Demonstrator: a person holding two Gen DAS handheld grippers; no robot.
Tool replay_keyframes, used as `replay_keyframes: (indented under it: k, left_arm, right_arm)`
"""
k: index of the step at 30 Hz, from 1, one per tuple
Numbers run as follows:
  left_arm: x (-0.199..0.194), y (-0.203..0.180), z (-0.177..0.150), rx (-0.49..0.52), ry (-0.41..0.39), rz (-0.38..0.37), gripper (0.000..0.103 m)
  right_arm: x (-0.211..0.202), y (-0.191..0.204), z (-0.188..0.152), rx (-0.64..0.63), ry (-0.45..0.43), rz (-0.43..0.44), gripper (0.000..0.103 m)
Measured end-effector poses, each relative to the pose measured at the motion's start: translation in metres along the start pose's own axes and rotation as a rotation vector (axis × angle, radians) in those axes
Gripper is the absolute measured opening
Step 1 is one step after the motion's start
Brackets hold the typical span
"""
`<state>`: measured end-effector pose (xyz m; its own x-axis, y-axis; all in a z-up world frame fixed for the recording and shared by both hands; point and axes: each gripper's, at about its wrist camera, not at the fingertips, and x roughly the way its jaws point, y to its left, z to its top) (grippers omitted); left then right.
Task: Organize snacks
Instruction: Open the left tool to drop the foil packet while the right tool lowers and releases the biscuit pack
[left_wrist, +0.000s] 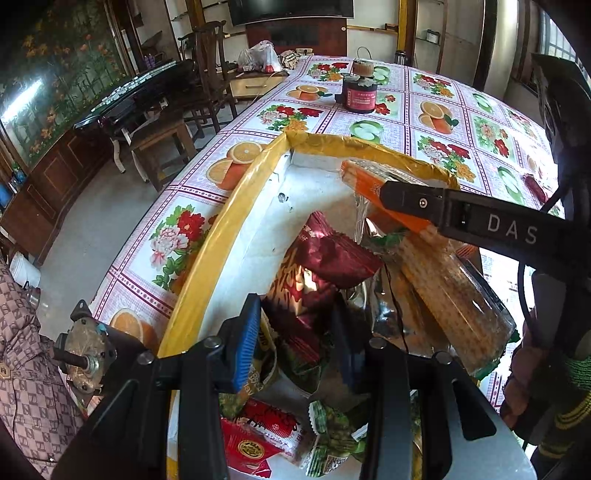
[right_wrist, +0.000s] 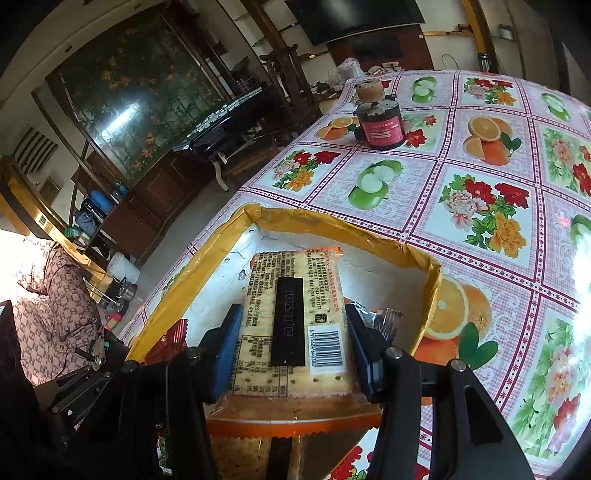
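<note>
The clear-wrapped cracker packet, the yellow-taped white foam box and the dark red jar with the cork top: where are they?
Clear-wrapped cracker packet (right_wrist: 295, 317): right wrist view, printed back.
Yellow-taped white foam box (left_wrist: 218, 236): left wrist view, left rim.
Dark red jar with the cork top (right_wrist: 380, 127): right wrist view, label.

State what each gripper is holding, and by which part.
The right gripper clamps a cracker pack across its long side edges, near the orange-sealed end. The left gripper pinches a dark red snack packet in the box.

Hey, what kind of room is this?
Probably a home living or dining room: a table with a fruit-and-flower patterned oilcloth, dark carved wooden chairs, a black wall-mounted television, and a large floral mural panel.
</note>
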<state>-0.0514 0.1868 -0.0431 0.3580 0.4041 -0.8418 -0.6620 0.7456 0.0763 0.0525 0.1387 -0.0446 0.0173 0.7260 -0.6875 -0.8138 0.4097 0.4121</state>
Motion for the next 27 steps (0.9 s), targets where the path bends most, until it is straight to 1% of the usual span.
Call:
replay_keyframes:
  k: [13, 17, 18, 20, 21, 25, 27]
  left_arm:
    - [0.003, 0.002, 0.003, -0.009, 0.008, 0.005, 0.04]
    - [0.003, 0.002, 0.003, -0.008, 0.008, 0.008, 0.041]
    - [0.002, 0.001, 0.003, -0.006, 0.009, 0.01, 0.042]
    - [0.0, 0.001, 0.002, -0.003, 0.005, 0.016, 0.051]
    - [-0.003, 0.001, 0.002, -0.003, -0.001, 0.018, 0.053]
    - [-0.015, 0.003, -0.002, -0.009, -0.028, 0.012, 0.072]
    - [-0.021, 0.003, -0.004, -0.006, -0.039, 0.015, 0.074]
  right_arm:
    - [-0.002, -0.004, -0.002, 0.037, -0.004, 0.025, 0.056]
    - [-0.004, 0.0, -0.001, 0.033, -0.005, 0.017, 0.059]
    - [-0.005, 0.001, -0.001, 0.029, -0.008, 0.013, 0.061]
    - [-0.008, 0.002, -0.001, 0.024, -0.013, 0.008, 0.065]
    - [-0.01, 0.003, 0.0, 0.02, -0.017, 0.01, 0.067]
    - [-0.016, 0.008, 0.0, -0.007, -0.023, 0.016, 0.069]
    - [-0.02, 0.009, 0.0, -0.014, -0.029, 0.019, 0.072]
